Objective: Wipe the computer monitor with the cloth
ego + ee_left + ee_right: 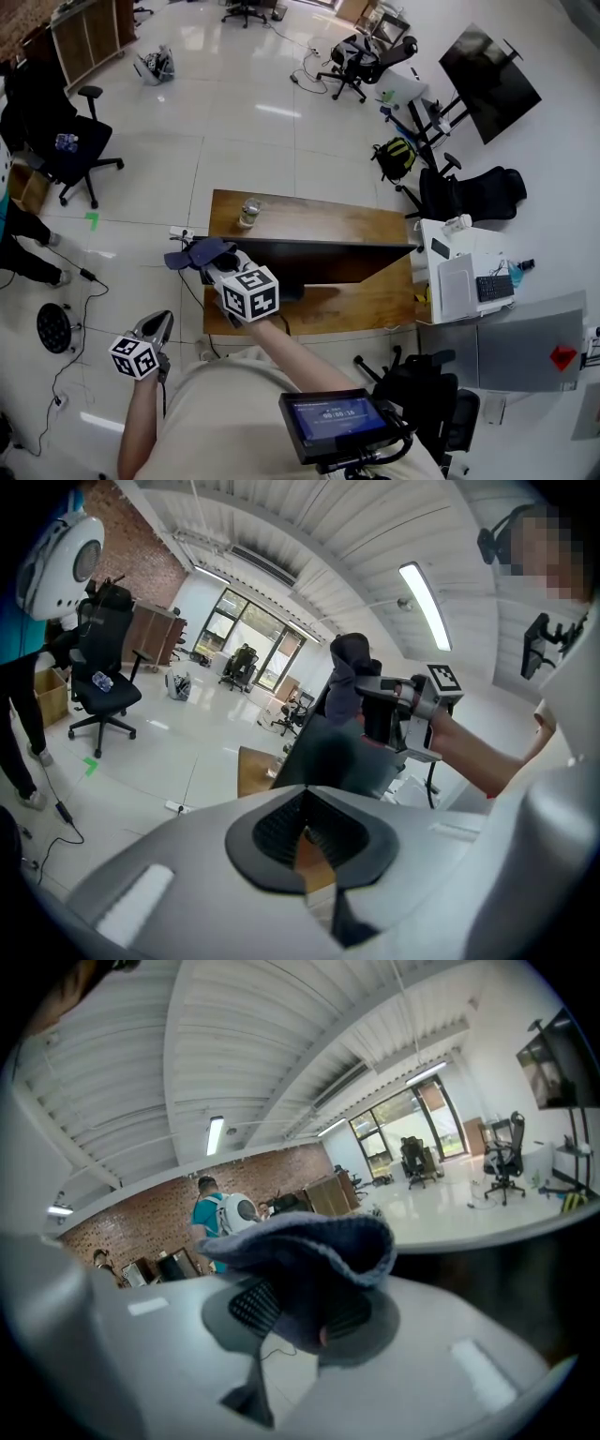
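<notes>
**At the tabletop's left edge: cloth held at the monitor's end**

Between the right gripper's fingers sits a blue-grey cloth. They are clamped on its lower folds, and the rest bulges up over them and fills the middle of the right gripper view. That view shows none of the screen, only the cloth against a distant room.

The head view supplies the place. The cloth hangs at the left end of the dark monitor, which stands along the middle of the wooden tabletop. Whether cloth and screen touch cannot be told from above. The left gripper view looks across from the side and shows the cloth raised at the monitor's upper corner.

The left gripper's fingers are pressed together with nothing between them. In the head view it is off the tabletop's front left corner, over the floor. A glass jar stands near the far left corner.
</notes>
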The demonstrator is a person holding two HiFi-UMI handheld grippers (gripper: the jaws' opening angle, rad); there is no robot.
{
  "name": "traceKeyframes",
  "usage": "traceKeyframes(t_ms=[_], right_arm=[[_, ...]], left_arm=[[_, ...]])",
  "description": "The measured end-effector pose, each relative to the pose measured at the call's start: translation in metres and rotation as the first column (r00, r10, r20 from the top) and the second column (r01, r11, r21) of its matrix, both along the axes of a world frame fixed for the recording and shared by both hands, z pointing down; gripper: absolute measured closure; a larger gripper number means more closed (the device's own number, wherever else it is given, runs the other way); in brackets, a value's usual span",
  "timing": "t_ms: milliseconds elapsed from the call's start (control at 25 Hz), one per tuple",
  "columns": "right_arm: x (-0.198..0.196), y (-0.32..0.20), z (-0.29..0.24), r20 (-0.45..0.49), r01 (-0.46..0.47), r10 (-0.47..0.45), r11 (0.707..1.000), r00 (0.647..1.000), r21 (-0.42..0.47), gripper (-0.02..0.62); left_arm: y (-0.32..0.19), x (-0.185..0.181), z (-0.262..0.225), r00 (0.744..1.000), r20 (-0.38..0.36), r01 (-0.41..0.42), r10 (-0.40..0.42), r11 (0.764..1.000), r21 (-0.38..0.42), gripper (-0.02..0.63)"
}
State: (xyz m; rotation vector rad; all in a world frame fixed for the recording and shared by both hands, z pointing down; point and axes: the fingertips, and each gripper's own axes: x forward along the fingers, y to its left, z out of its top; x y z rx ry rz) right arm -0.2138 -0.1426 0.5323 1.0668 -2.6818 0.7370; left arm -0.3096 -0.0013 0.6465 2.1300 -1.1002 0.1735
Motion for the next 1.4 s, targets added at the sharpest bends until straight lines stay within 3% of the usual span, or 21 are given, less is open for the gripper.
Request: traceKeyframes(t_ms=[1400], right_arm=[[0.145, 0.0, -0.005, 0.076, -0.036, 0.036, 0.999, 0.996, -0.008, 0.5]], left_arm=[[-0.028, 0.135, -0.016, 0.992, 0.073, -0.103, 0.103, 0.995, -0.004, 0.614]])
